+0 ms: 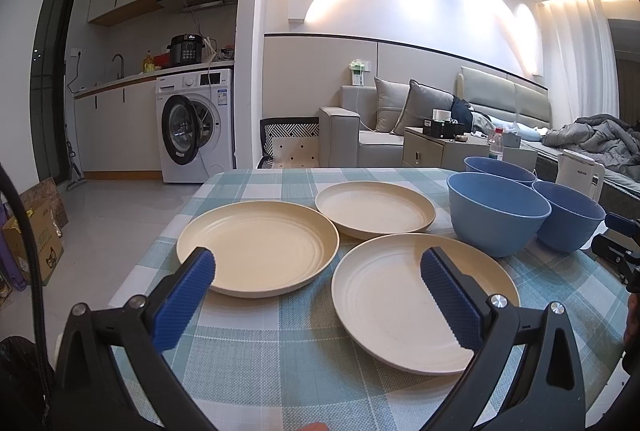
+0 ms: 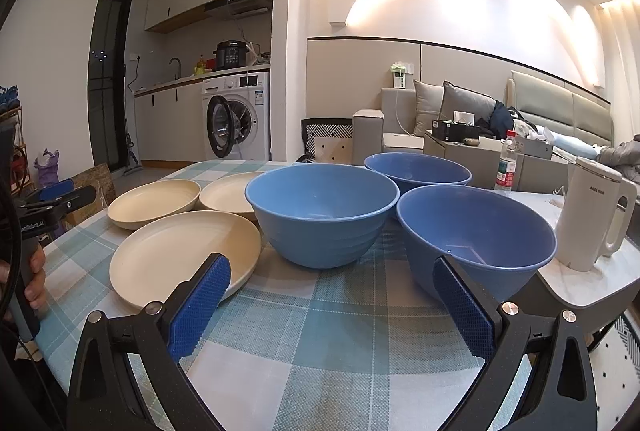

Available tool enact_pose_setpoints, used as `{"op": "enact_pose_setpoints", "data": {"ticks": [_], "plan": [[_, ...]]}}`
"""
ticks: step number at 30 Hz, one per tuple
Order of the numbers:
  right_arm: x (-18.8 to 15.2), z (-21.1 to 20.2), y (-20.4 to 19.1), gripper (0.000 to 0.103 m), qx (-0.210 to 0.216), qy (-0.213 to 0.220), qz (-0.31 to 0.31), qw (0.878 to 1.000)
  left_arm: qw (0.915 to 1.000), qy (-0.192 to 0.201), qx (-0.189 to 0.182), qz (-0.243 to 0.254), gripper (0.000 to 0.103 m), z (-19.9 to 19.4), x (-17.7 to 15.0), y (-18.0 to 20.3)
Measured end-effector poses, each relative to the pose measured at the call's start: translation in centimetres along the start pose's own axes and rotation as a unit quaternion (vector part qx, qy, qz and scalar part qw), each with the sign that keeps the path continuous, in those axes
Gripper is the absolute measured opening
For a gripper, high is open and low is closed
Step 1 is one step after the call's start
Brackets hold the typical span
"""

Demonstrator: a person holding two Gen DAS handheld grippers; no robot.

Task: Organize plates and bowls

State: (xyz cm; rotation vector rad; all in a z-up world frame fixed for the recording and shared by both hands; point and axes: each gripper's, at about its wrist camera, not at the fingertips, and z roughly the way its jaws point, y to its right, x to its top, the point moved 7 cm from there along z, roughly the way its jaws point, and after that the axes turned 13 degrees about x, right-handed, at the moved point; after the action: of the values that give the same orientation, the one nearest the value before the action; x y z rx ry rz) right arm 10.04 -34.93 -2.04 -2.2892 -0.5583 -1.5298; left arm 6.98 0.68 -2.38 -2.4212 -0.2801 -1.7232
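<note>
While I hold both grippers above the blue-and-white checked tablecloth point(image 1: 280, 351), my left gripper point(image 1: 318, 263) gapes wide over two of three round cream plates point(image 1: 260, 243), holding nothing. My right gripper point(image 2: 332, 271) is likewise spread and empty, facing three deep blue bowls point(image 2: 320, 211) clustered just right of the plates. A white kettle point(image 2: 588, 219) stands beyond them.

In the right wrist view the middle bowl point(image 2: 322, 211) hides part of the far plate point(image 2: 224, 196), the far bowl point(image 2: 418, 171) sits half covered, and the bottle point(image 2: 506, 167) label is unreadable.
</note>
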Motion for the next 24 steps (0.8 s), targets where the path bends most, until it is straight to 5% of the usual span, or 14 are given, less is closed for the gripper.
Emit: {"op": "enact_pose_setpoints", "data": {"ticks": [24], "plan": [[3.1, 3.9, -5.2, 0.103, 0.079, -0.036, -0.003, 0.996, 0.9983, -0.050, 0.030, -0.006, 0.103, 1.0, 0.9, -1.6]]}}
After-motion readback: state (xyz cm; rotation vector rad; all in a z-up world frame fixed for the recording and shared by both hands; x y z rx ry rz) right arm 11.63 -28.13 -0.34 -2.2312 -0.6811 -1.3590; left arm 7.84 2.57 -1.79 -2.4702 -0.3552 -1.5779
